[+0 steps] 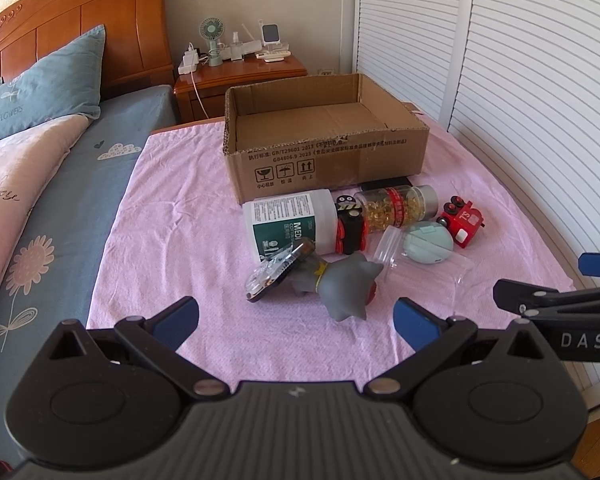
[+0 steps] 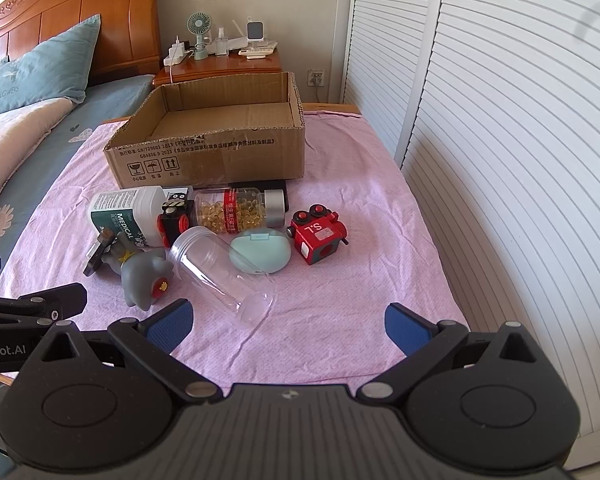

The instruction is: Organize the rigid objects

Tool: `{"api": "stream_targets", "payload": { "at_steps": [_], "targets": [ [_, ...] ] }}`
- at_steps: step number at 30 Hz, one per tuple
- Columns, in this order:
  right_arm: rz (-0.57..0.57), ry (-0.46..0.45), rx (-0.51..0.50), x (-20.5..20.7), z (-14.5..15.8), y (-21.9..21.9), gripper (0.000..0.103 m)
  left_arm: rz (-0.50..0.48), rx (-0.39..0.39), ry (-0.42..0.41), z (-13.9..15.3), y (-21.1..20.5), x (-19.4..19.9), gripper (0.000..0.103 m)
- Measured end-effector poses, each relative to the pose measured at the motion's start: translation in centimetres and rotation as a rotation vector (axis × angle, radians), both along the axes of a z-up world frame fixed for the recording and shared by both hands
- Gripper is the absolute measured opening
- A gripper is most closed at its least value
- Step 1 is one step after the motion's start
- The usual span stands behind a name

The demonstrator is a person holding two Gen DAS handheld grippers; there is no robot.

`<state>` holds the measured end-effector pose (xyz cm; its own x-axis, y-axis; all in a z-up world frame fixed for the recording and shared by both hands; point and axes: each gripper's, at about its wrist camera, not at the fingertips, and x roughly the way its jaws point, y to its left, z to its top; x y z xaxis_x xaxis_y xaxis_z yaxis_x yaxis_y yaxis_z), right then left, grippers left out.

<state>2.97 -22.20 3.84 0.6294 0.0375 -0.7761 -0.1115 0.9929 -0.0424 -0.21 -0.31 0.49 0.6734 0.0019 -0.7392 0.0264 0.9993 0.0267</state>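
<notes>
Here we hold both tools low at the near edge of the pink cloth (image 2: 340, 208), and neither has anything in it: the left hand-held gripper (image 1: 296, 316) is spread wide and released, and so is the right hand-held gripper (image 2: 288, 320). Just ahead of the right one lies the clear jar (image 2: 224, 268), on its side, mouth away to the left and base towards us, so its long axis runs slantwise across the jaws. We judge the right side nearer to it; a grip across its body would want the wrist turned. Ahead of the left one lies the grey toy (image 1: 348, 286), touching a small packet (image 1: 276, 276). Beyond these sit the mint case (image 2: 260, 256), the red train (image 2: 318, 236), the black toy car (image 2: 174, 216), the white bottle (image 2: 124, 214) and the capsule bottle (image 2: 240, 210), the bottles lying flat. Farthest stands the open cardboard box (image 2: 212, 156), showing nothing inside, where we suppose the things belong.
</notes>
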Motion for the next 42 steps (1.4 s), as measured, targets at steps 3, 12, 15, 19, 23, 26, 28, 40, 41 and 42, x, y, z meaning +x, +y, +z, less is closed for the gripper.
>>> {"api": "stream_targets", "payload": {
  "at_steps": [3,12,15,19,23,26,28,40,41,42],
  "targets": [
    [-0.001,-0.001,-0.001,0.02,-0.01,-0.02,0.103,-0.003,-0.002,0.000,0.01,-0.01,-0.04,0.102],
    [-0.001,-0.001,-0.001,-0.06,0.03,0.03,0.103,-0.004,0.000,0.000,0.03,-0.04,-0.03,0.102],
    [-0.001,-0.001,-0.001,-0.06,0.05,0.03,0.103,-0.003,-0.001,0.000,0.02,-0.02,-0.03,0.102],
    [0.000,-0.001,-0.001,-0.06,0.07,0.04,0.103,-0.003,-0.002,-0.001,0.02,-0.03,-0.05,0.102],
    [-0.001,-0.003,-0.002,-0.08,0.09,0.13,0.103,-0.004,-0.001,-0.001,0.04,-0.06,-0.04,0.102],
    [0.000,-0.002,-0.002,-0.07,0.09,0.11,0.103,-0.004,0.000,-0.001,0.04,-0.04,-0.04,0.102],
    [0.000,-0.002,-0.003,-0.08,0.08,0.09,0.103,-0.005,-0.002,-0.002,0.05,0.02,-0.10,0.102],
    [0.005,-0.007,-0.007,-0.06,0.36,0.20,0.103,-0.006,0.002,-0.008,0.10,0.19,-0.13,0.102],
    [0.006,-0.008,-0.007,-0.05,0.44,0.22,0.103,-0.006,0.003,-0.009,0.17,0.23,-0.14,0.102],
    [0.006,-0.008,-0.007,0.00,0.43,0.21,0.103,-0.006,0.004,-0.010,0.20,0.27,-0.12,0.102]
  ]
}}
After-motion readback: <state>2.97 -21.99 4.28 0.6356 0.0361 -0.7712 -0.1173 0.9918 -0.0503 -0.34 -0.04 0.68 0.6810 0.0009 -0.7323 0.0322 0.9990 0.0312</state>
